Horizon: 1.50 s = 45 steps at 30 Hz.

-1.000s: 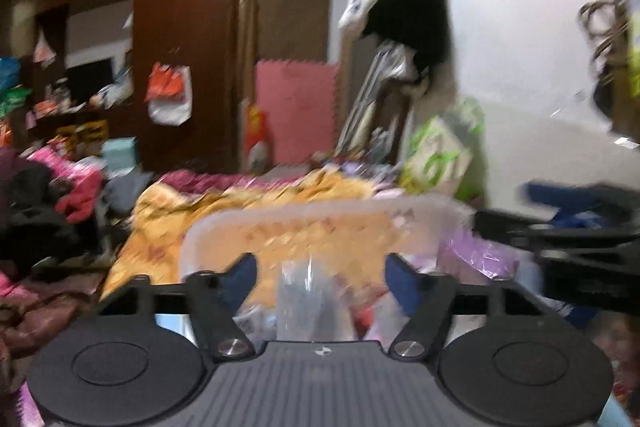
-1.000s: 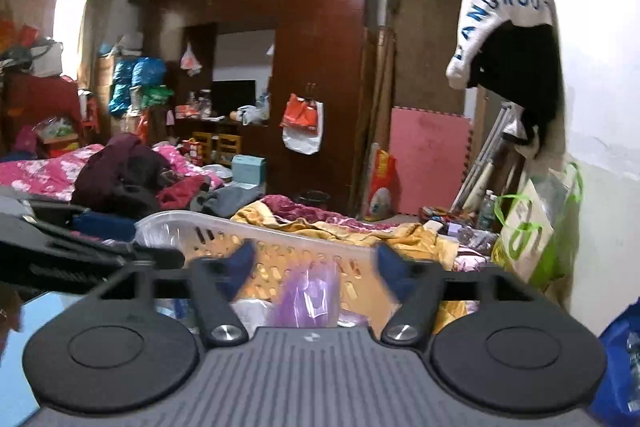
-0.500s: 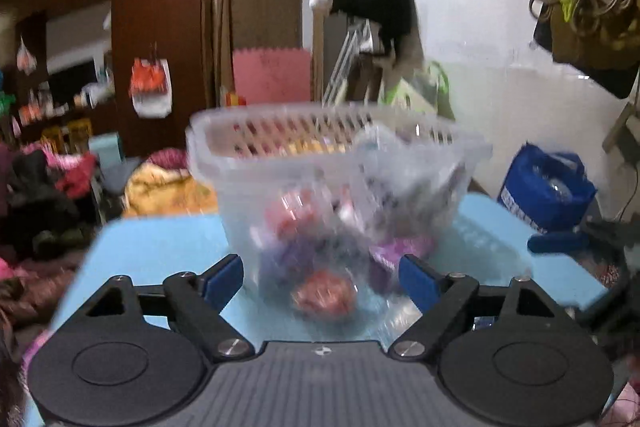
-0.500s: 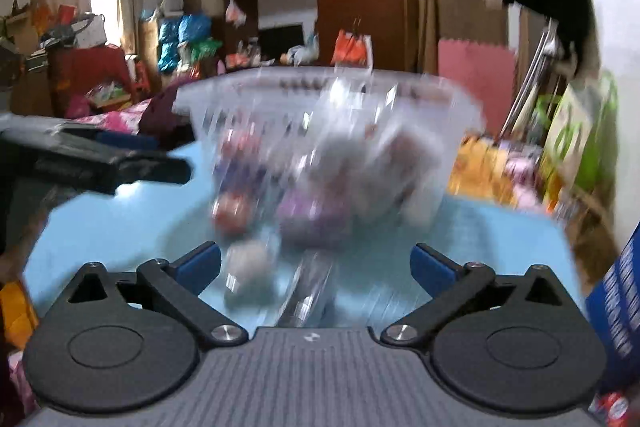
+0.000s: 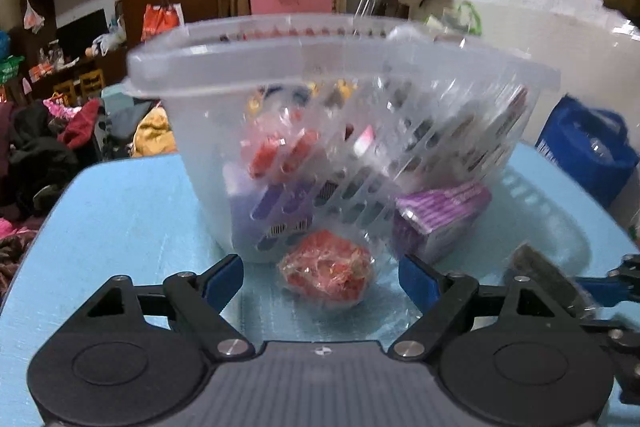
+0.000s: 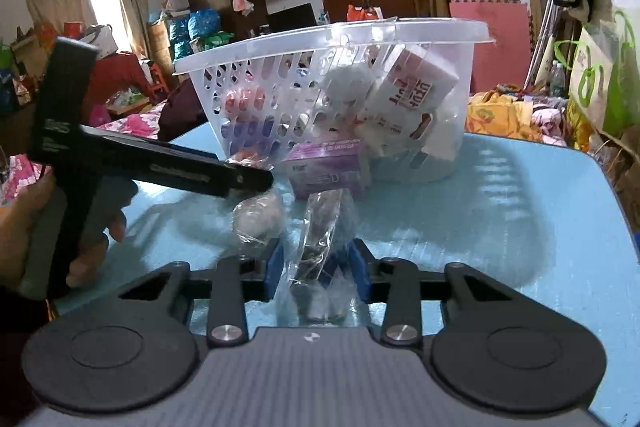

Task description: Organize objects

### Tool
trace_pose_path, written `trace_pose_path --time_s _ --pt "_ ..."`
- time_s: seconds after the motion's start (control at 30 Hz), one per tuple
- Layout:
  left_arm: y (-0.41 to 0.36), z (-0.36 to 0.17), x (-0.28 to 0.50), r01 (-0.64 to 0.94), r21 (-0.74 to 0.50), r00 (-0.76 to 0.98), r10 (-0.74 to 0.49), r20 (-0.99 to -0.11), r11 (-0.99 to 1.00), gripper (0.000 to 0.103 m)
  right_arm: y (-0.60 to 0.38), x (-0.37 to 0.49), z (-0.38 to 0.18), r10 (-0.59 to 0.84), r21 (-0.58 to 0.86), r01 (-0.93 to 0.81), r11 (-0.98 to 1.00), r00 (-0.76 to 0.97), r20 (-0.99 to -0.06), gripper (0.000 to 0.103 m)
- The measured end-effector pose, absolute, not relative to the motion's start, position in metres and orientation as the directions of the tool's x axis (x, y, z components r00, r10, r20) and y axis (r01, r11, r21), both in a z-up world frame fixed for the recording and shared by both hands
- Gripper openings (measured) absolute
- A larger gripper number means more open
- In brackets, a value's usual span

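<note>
Both wrist cameras sit low over the blue table (image 5: 120, 211), looking forward and slightly down, close to the clear basket (image 5: 280, 75). The left view faces it head-on; the right view looks from further right (catching the left gripper (image 6: 256, 179)).

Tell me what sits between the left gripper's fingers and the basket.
A clear-wrapped red bundle lies on the table just before the basket, between the open left gripper fingers; left wrist view.

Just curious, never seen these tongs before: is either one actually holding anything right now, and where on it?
The right gripper pinches a clear plastic packet near its lower end. The left gripper holds nothing, open around a red wrapped ball.
</note>
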<state>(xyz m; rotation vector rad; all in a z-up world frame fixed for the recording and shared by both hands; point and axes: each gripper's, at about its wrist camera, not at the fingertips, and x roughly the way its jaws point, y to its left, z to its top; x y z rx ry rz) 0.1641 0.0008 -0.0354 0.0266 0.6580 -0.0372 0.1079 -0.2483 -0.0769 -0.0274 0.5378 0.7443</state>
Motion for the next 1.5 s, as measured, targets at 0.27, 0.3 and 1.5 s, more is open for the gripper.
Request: trace_pose_path --time_s 0.27,0.3,1.5 --pt "0.007 -0.033 0.151 0.022 -0.011 0.821 -0.024 -0.570 1.000 0.059 -0.253 0.097 -0.076 0.656 0.144 -0.666 0.732 0.632 -0.412 0.038" --pt "0.008 -0.031 0.145 0.025 -0.014 0.838 -0.028 -0.545 1.000 0.059 -0.255 0.096 -0.076 0.666 0.155 -0.669 0.727 0.633 -0.395 0.037" --pt "0.014 0.095 0.158 0.133 -0.159 0.954 -0.169 -0.246 0.978 0.060 -0.215 0.154 0.070 0.537 -0.054 -0.560 0.827 0.815 -0.219 0.037"
